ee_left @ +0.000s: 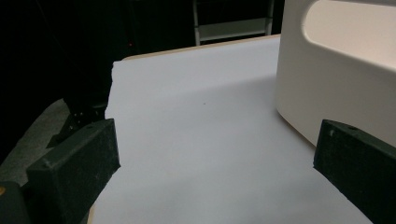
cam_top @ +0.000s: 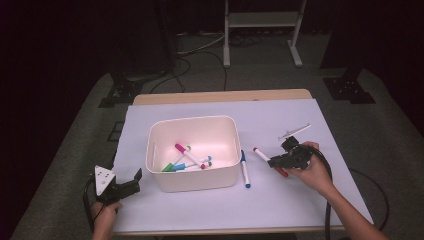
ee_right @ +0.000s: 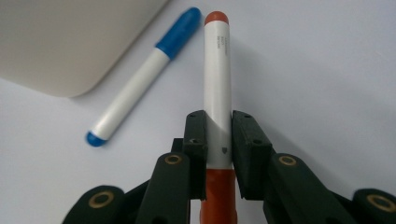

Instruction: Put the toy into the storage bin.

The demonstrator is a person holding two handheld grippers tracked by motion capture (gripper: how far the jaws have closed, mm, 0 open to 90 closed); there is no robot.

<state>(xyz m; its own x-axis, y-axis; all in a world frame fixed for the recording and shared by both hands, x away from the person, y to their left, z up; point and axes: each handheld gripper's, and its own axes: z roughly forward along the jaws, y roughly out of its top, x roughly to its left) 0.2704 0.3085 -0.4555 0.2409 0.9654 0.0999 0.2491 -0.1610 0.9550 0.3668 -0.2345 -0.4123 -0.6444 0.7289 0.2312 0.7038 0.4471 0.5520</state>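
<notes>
Red-capped marker [ee_right: 217,84] sits clamped along the right gripper [ee_right: 218,135] – gripped mid-barrel, likely for carrying to the white bin [cam_top: 192,181]. Left gripper [cam_top: 120,186] waits beside it, jaws apart and empty – the blue marker [cam_top: 244,169] lies loose

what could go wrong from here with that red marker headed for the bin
1. The right gripper holds the red-capped white marker near its cap end, so most of the barrel sticks out ahead of the jaws. It might pivot or slip in transit.
2. That protruding tip could catch the rim of the white plastic bin if carried low.
3. The blue-capped white marker lies beside the bin and could get knocked and roll.
</notes>
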